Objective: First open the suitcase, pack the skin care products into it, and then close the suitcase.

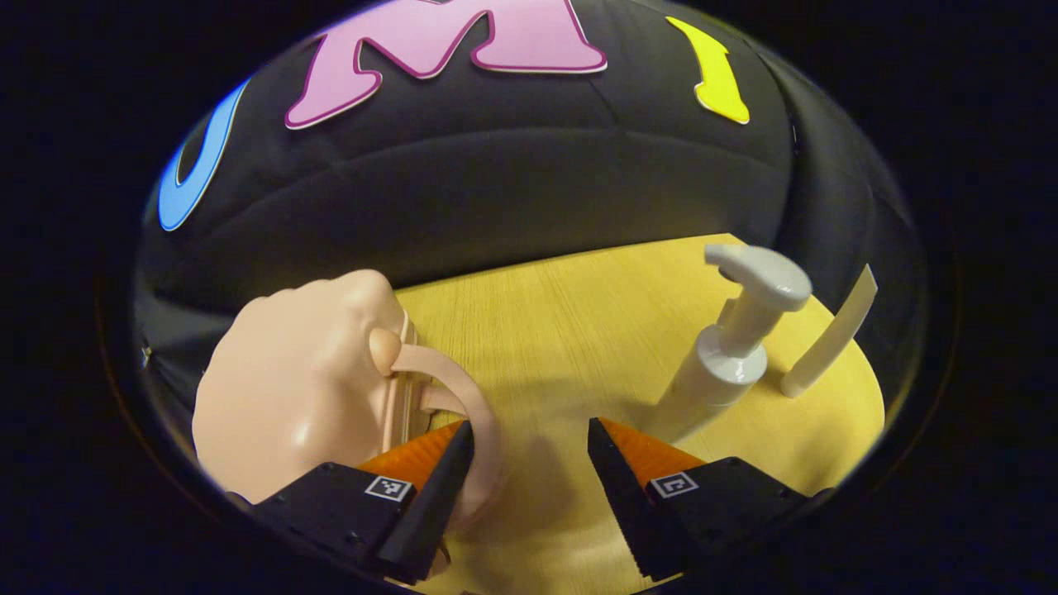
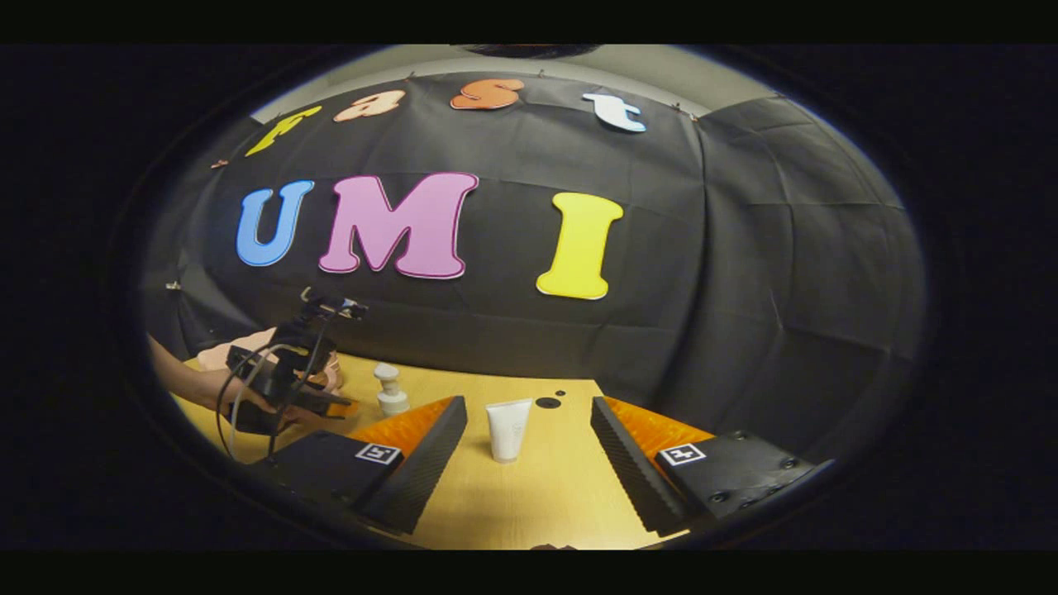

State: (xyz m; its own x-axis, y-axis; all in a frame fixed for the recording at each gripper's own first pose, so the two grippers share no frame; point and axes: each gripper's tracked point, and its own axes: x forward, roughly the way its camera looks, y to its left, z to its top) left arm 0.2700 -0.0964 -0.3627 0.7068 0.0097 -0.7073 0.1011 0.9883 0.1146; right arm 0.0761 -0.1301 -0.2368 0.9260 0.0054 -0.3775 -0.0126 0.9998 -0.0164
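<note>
Both grippers stood open. My left gripper [image 1: 529,450] hung at the suitcase [image 1: 289,388] handle [image 1: 463,397] on the tabletop [image 1: 562,330]; I judged the shell hard and slick, the handle the best hold.

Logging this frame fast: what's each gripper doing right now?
Left gripper: open, holding nothing, at the pink suitcase handle.
Right gripper: open, holding nothing, facing the white tube.
</note>
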